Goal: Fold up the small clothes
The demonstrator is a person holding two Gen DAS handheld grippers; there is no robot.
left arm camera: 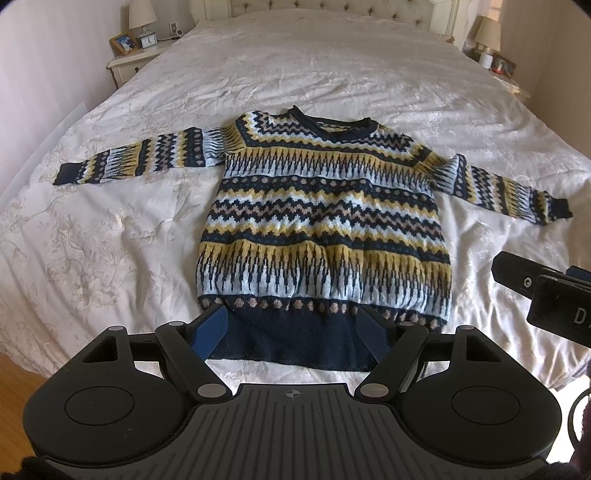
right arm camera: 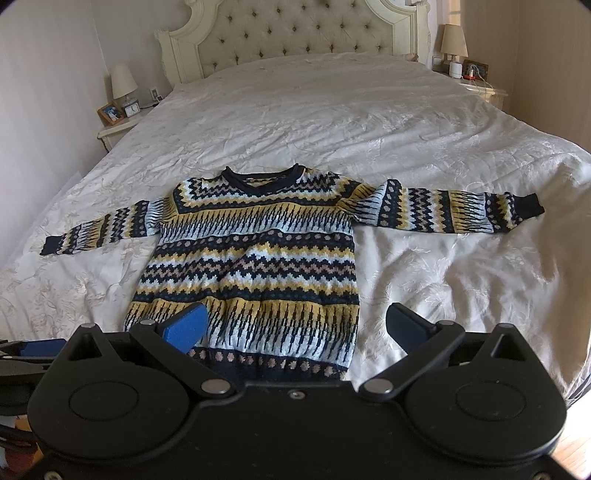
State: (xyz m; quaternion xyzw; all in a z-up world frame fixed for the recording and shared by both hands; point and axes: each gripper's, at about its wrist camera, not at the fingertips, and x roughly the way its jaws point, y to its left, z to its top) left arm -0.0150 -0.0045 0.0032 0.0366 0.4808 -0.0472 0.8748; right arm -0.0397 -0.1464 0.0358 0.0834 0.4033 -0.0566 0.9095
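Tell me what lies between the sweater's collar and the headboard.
Nothing but bare, wrinkled white bedspread. The right wrist view shows the whole stretch from the sweater collar up to the tufted headboard, with no other item on it.

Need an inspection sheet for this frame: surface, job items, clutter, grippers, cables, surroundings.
Surface: bed with a wrinkled white cover.
Job's things: one patterned sweater laid flat, both sleeves spread, neck toward the headboard, nothing folded.
Clutter: nothing seen on the bed.
Grippers: left gripper open, over the hem; right gripper open, above the sweater's lower right part. Neither holds cloth.
Cables: thin wires on the right nightstand.
Surroundings: lamp, photo frame, clock on the left nightstand.
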